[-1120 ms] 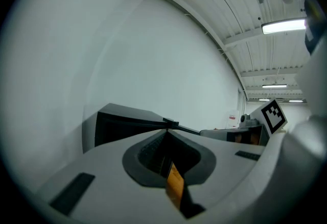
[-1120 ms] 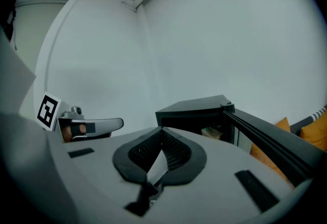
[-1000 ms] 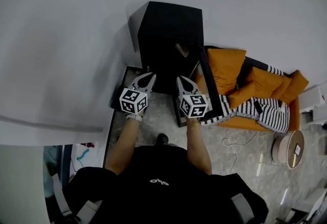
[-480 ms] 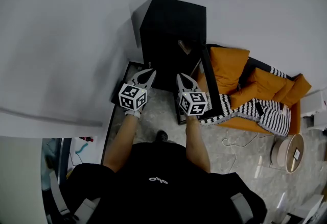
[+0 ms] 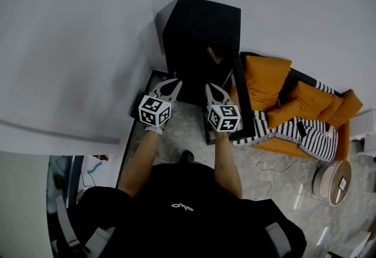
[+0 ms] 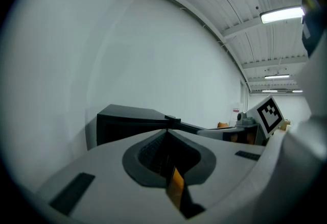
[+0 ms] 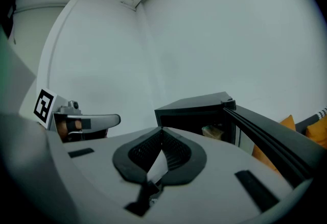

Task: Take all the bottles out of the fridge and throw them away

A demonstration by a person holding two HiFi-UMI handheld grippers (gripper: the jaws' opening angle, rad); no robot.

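Writing: blk/wht square code marks on L cube (image 5: 155, 111) and R cube (image 5: 224, 117), no letters; small white logo (image 5: 183, 206) on chest of blk shirt, too small to read; red-and-white wall sign (image 6: 235, 111) far off, unreadable.
Fridge (image 5: 202, 39): low blk box, matte flat top, square edges; on floor against white wall, straight ahead of both grippers.
Door (image 5: 242, 101): swung open on the R side; dark frame w/ glossy pane, seen edge-on in R gripper view.
Inside fridge: pale tan item (image 7: 213, 132) on a shelf by the door side; bottle or not, cannot tell.
L gripper (image 5: 171, 87): grey plastic shell, blk ribbed pads; fingers pressed together, nothing between; aimed about level at fridge front, apart from it.
R gripper (image 5: 214, 91): same build; fingers pressed together, nothing between; beside L gripper, near inner face of door.
Floor (image 5: 188, 139): grey stone-look tiles, glossy.
Sofa (image 5: 267, 83): orange cushions, soft and rounded, dark frame; beyond the open door, on the R.
Throw (image 5: 302, 133): blk/wht striped knit, draped over sofa front edge.
Cable (image 5: 267, 171): thin, pale, looped loose on floor below sofa.
Round thing (image 5: 336, 173): pale disc shape near R edge; kind cannot tell.
In the way: open door stands between fridge mouth and sofa.
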